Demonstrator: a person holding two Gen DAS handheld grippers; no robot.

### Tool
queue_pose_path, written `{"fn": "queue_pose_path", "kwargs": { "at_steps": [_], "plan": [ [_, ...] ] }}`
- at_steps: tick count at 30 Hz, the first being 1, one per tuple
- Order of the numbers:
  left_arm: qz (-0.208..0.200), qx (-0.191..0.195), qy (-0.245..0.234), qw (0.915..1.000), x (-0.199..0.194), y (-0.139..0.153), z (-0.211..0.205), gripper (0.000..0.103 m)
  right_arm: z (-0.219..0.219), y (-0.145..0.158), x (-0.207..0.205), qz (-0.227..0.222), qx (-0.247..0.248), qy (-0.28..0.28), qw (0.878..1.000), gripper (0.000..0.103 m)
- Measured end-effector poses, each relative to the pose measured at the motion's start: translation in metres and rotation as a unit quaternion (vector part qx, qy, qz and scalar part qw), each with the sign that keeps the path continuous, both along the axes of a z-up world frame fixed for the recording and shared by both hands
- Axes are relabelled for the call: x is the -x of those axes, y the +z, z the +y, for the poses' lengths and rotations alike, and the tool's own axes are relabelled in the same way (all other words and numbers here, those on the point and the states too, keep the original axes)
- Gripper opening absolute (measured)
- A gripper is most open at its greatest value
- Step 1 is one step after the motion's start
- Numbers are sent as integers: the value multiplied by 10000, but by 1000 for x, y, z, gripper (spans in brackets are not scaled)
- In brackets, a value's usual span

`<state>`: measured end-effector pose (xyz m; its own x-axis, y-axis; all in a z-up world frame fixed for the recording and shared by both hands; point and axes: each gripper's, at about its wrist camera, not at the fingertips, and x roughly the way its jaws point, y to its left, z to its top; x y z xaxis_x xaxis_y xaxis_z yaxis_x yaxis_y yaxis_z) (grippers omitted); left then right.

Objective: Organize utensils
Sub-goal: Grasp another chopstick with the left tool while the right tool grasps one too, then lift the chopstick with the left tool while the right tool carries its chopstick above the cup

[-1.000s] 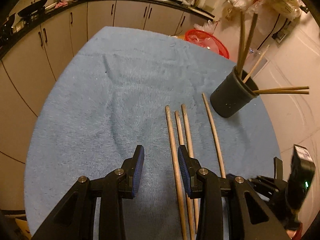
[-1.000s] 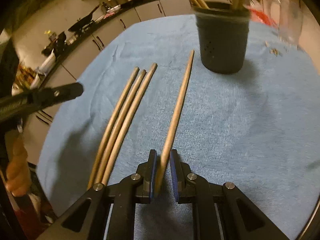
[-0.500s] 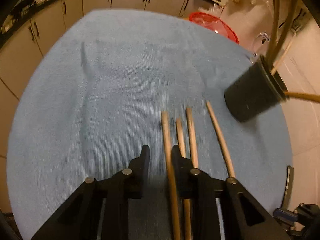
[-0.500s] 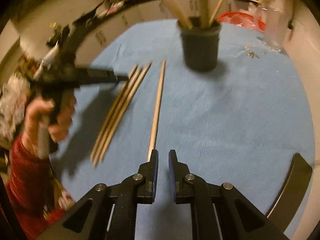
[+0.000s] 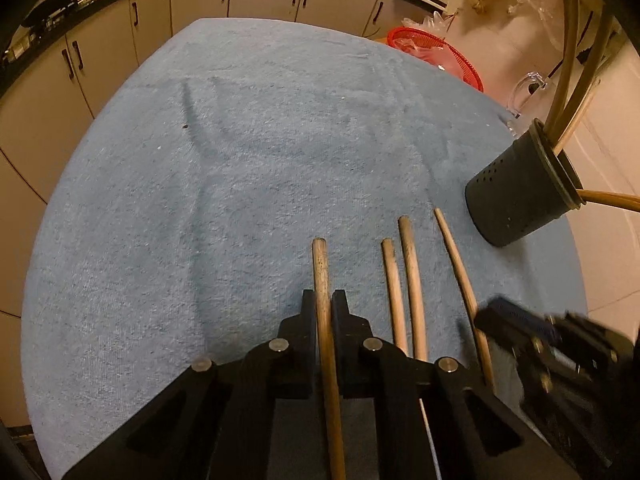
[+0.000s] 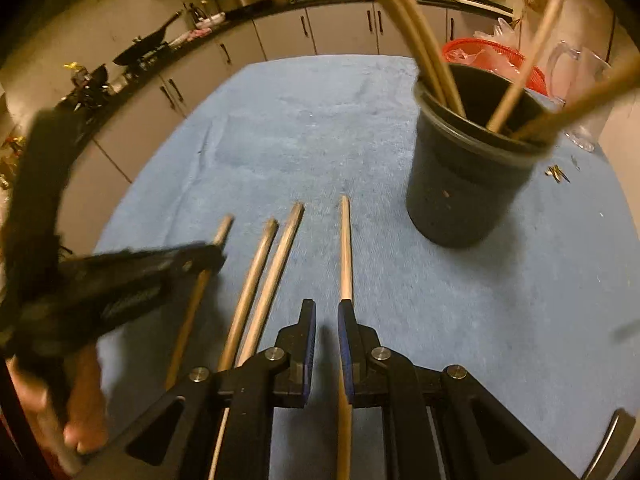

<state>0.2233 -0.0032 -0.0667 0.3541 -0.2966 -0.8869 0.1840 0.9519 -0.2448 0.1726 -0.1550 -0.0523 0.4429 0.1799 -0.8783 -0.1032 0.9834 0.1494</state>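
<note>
Four wooden chopsticks lie side by side on a blue towel (image 5: 224,168). My left gripper (image 5: 324,300) is shut on the leftmost chopstick (image 5: 322,280), which runs between its fingers. Two more chopsticks (image 5: 404,280) lie to its right, then a fourth chopstick (image 5: 460,272). In the right wrist view my right gripper (image 6: 326,312) is slightly open and holds nothing; the fourth chopstick (image 6: 346,248) lies along its right finger. A black holder (image 6: 472,176) with several chopsticks standing in it sits at the right; it also shows in the left wrist view (image 5: 520,196).
A red basket (image 5: 436,52) and a clear jug (image 6: 580,80) stand beyond the holder near the wall. Kitchen cabinets (image 5: 120,40) run along the far side. The towel's edge drops off on the left. The left gripper appears blurred in the right wrist view (image 6: 112,280).
My left gripper moved right and shut on the leftmost chopstick. My right gripper let go of the fourth chopstick, which now lies on the towel, and shifted slightly left.
</note>
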Motion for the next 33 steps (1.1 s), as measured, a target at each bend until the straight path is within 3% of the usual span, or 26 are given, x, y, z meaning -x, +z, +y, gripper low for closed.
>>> {"fn": "queue_pose_path", "kwargs": {
  "at_steps": [10, 14, 20, 25, 33],
  "plan": [
    [26, 197, -66, 9998, -6, 0, 4, 8, 17, -17, -47, 281, 581, -82, 9979, 13],
    [-13, 288, -69, 9996, -2, 4, 8, 8, 17, -12, -46, 210, 429, -44, 9989, 7],
    [-452, 485, -23, 9978, 22, 44, 20, 7, 9, 45, -1, -633, -144, 54, 9979, 7],
    [-1082, 591, -85, 9923, 59, 93, 20, 7, -3, 97, 59, -1694, -454, 133, 9844, 7],
    [-1560, 612, 21, 9859, 103, 132, 26, 7, -14, 117, 125, -2297, -613, 74, 9713, 7]
  ]
}}
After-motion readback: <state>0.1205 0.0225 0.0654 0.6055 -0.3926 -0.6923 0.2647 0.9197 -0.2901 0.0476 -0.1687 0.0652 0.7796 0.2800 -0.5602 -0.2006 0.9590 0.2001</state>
